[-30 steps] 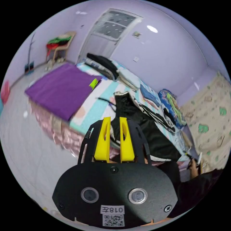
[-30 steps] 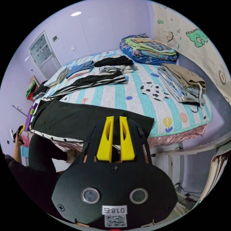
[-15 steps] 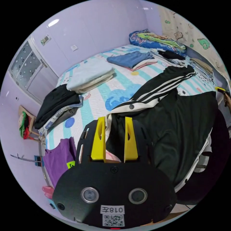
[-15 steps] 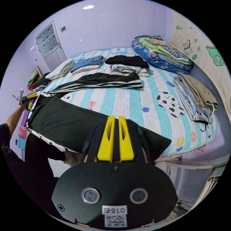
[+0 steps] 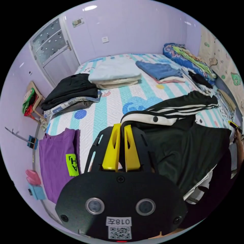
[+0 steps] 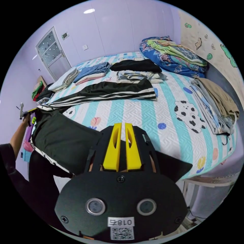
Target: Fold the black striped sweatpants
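Both grippers (image 5: 120,127) (image 6: 120,125) pinch the sweatpants' (image 5: 178,142) near edge.

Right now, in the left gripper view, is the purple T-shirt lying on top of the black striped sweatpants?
No, the purple T-shirt lies flat on the bed, apart from the black striped sweatpants.

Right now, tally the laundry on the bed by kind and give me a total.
Black striped sweatpants: 1
Purple T-shirt: 1
Folded clothes stacks: 5
Bundle of quilts: 1
Total: 8
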`<action>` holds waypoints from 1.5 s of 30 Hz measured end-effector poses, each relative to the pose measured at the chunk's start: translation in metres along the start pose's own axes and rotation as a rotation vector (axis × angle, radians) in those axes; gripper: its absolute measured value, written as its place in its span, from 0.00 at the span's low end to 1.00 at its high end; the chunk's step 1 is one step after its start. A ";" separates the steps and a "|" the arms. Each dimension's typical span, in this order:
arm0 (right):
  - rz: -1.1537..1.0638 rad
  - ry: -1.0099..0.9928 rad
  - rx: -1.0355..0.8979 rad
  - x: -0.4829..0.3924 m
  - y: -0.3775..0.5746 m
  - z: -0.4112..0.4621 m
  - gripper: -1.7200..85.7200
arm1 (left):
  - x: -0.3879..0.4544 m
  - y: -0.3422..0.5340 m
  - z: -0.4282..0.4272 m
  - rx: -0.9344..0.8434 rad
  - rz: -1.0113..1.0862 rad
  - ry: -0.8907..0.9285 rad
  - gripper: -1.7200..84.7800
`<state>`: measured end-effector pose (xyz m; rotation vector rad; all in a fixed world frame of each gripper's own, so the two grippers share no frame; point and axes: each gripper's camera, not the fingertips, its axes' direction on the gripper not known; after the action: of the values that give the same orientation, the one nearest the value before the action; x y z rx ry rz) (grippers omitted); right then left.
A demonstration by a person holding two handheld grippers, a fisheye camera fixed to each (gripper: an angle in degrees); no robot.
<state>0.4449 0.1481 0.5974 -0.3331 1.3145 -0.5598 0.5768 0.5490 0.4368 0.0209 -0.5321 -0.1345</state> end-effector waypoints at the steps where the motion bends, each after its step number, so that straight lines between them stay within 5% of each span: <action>1: 0.021 -0.036 0.007 0.011 -0.008 0.012 0.07 | 0.001 0.003 -0.005 0.009 -0.010 0.001 0.02; 15: 0.675 -0.497 0.060 0.214 -0.056 0.164 0.15 | 0.012 0.027 -0.018 -0.035 -0.059 -0.018 0.02; 19: 0.725 -0.474 0.068 0.229 -0.062 0.182 0.05 | 0.004 0.034 -0.017 -0.040 -0.096 -0.001 0.02; 32: 0.462 -0.472 0.230 0.216 -0.177 0.027 0.02 | -0.042 0.057 -0.062 0.022 -0.219 0.138 0.02; 39: 0.407 -0.602 0.231 0.274 -0.042 -0.019 0.02 | -0.047 0.142 -0.121 0.255 -0.018 0.276 0.02; 45: 0.680 -0.635 0.005 0.326 0.163 0.064 0.02 | -0.024 0.221 -0.097 0.048 0.129 0.341 0.02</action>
<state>0.5876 0.0935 0.2606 -0.0314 0.7322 0.1236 0.6329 0.7701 0.3528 0.0553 -0.1947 0.0092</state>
